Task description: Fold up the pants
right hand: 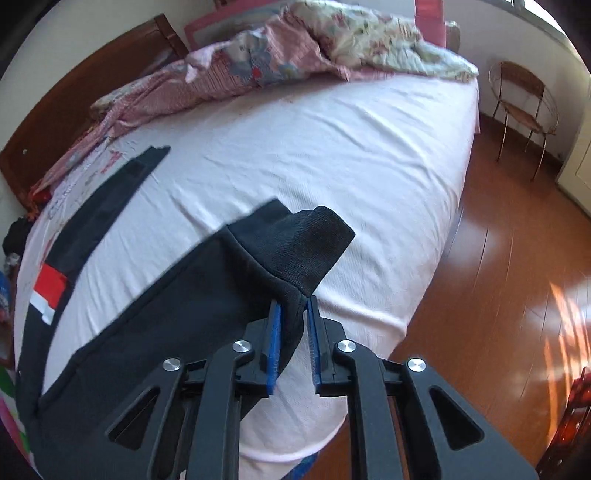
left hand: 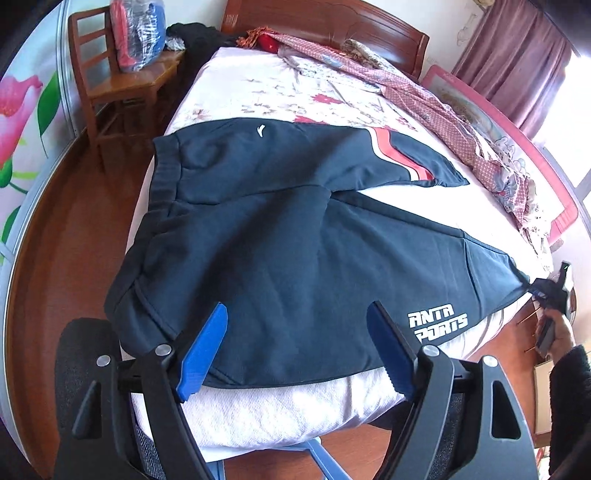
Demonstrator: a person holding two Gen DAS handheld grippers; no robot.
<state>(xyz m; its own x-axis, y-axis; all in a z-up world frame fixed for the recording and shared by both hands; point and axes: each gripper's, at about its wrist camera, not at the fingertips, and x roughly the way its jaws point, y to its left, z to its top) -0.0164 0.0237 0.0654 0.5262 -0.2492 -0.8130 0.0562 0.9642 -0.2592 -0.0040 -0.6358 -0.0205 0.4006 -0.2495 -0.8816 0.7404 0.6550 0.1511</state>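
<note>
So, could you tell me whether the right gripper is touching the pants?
Touching: in the right wrist view the right gripper pinches the pants cuff between its blue pads.

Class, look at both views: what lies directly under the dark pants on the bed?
Under the pants lies the pale bed sheet, showing between the legs. Anything beneath the fabric itself is covered.

Your left wrist view looks steeply down along its gripper (left hand: 297, 341) from the bed's (left hand: 280, 410) near edge, close over the pants (left hand: 280, 229), toward the headboard (left hand: 332, 22). Your right wrist view sits closer still, at one cuff (right hand: 310, 247), facing across the mattress. Both share the pants and bed.
</note>
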